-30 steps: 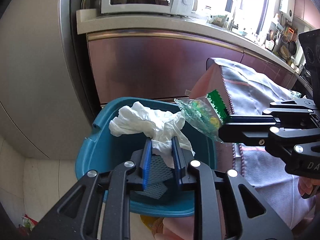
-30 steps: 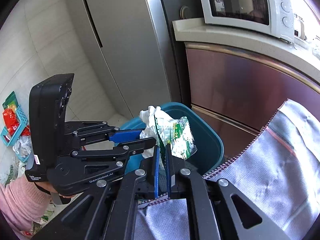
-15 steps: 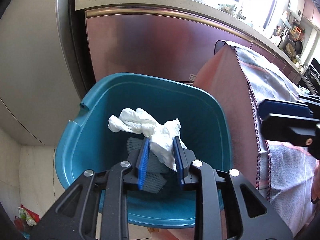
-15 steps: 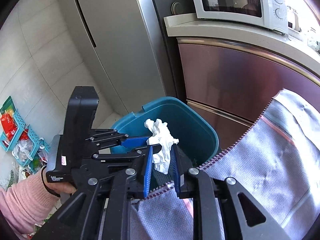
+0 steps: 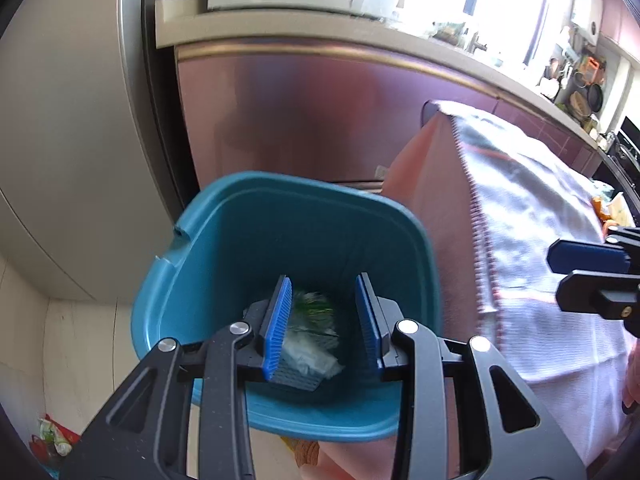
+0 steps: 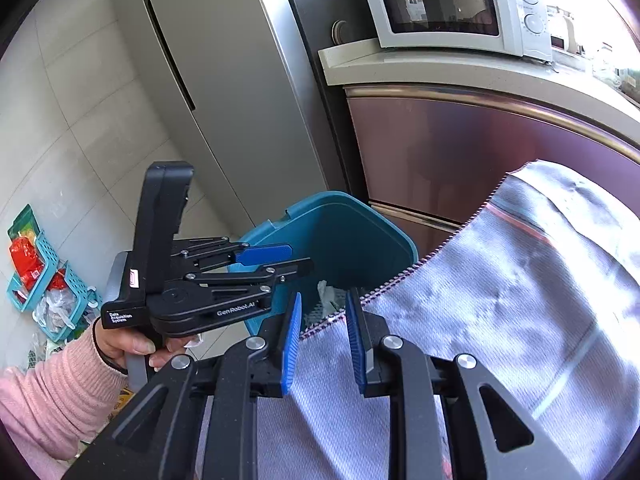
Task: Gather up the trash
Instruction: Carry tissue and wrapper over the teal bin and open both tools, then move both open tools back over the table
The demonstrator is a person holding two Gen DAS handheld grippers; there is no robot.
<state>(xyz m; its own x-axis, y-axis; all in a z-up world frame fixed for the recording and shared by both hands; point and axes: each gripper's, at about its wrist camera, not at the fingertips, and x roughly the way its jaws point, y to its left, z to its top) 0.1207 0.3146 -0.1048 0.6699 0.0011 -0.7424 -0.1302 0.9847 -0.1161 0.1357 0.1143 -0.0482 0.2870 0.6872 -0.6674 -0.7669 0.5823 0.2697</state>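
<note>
Both grippers are opening with nothing between their blue pads: the left gripper hangs over the teal bin, the right gripper over the grey cloth. Tissue and wrapper lie in the bin's bottom.

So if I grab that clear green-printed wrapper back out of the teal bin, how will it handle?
Probably floppy and very light: the wrapper lies crumpled on the teal bin floor. Its glossy film may slip between pads. It likely won't break, only crinkle.
</note>
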